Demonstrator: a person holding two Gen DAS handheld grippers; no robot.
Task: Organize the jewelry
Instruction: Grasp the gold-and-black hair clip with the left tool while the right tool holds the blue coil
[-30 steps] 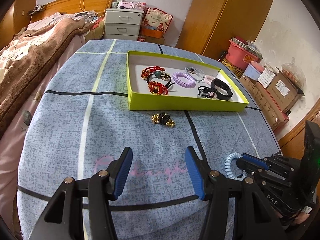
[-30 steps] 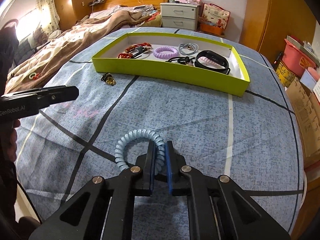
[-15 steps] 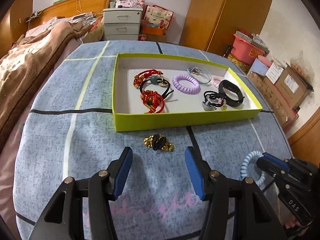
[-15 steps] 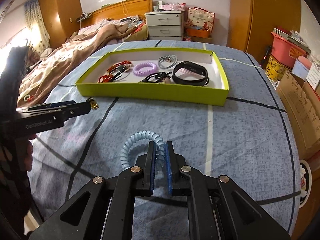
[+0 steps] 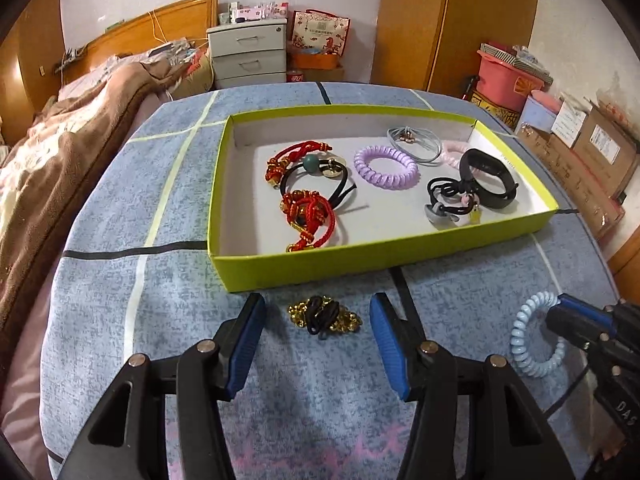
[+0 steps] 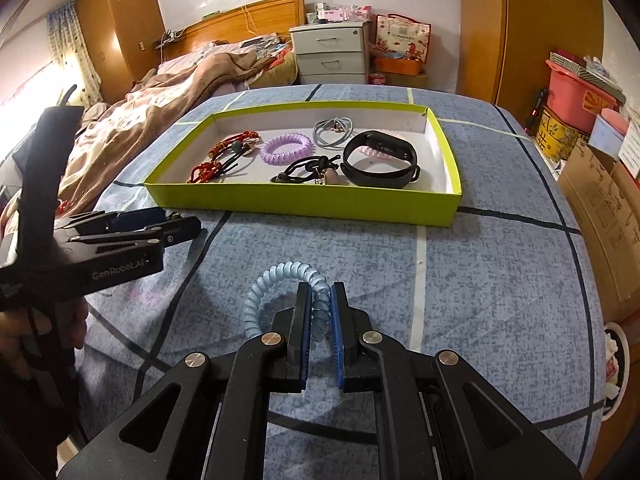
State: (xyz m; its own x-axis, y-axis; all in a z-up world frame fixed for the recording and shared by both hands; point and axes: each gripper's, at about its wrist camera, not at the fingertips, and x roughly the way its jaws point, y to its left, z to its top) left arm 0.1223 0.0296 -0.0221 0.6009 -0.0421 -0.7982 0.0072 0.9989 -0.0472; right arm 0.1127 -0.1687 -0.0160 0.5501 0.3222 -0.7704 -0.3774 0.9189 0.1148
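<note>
1. Left wrist view: left tool [image 5: 318, 344] is hanging w/ jaws wide apart, gripping nothing; blue pads [image 5: 245, 350] are sitting either side of a black-and-gold hair tie [image 5: 324, 316], not touching it.
2. That hair tie is lying on the blue patterned cloth [image 5: 168, 312] covering the counter, just in front of the green tray [image 5: 304, 266], outside it.
3. Right tool [image 6: 319, 336] is clamping nearly closed on a light-blue coil hair tie [image 6: 276, 280]; the coil's loop is sticking out past the pads, above the cloth.
4. Tray is holding red cord bracelets [image 5: 308, 212], a purple coil tie [image 5: 386, 168], grey elastic bands [image 5: 416, 140], a black band [image 5: 486, 178] & black ties w/ charms [image 5: 450, 200].
5. Right wrist view: person's hand [image 6: 16, 336] is gripping the left tool's handle at frame left.
</note>
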